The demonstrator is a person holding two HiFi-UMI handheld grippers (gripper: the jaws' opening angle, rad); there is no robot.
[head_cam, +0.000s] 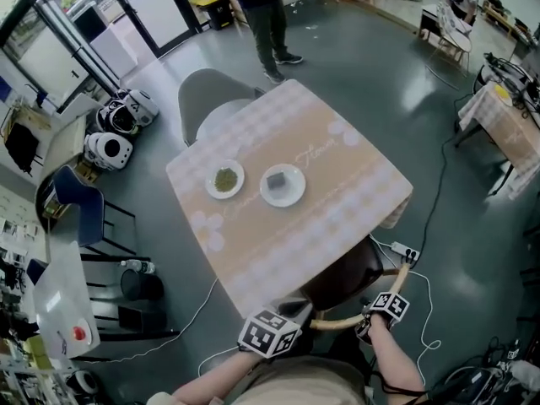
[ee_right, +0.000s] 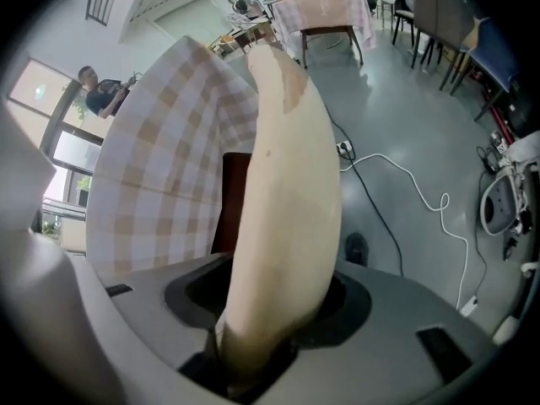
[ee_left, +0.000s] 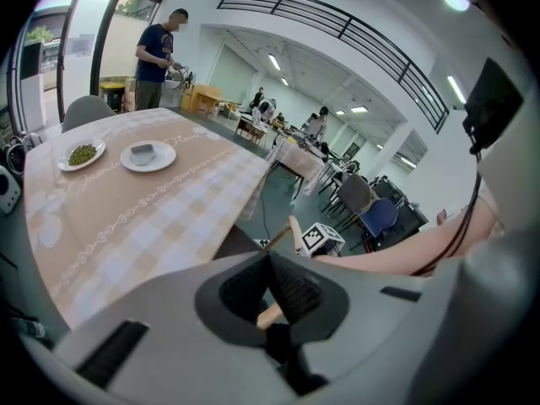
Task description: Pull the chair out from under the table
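The chair (head_cam: 344, 278) sat tucked under the table's (head_cam: 337, 167) near edge, facing in. It had a dark seat and a pale curved back rail (head_cam: 337, 325) running along that edge. The left gripper (head_cam: 287, 327) and right gripper (head_cam: 373, 315) were each clamped on that rail.

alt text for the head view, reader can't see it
The left gripper and right gripper each clasp the curved wooden back rail of a dark chair tucked under a checked-cloth table. A plate of green bits and a plate with a grey block sit on it; a person stands beyond.
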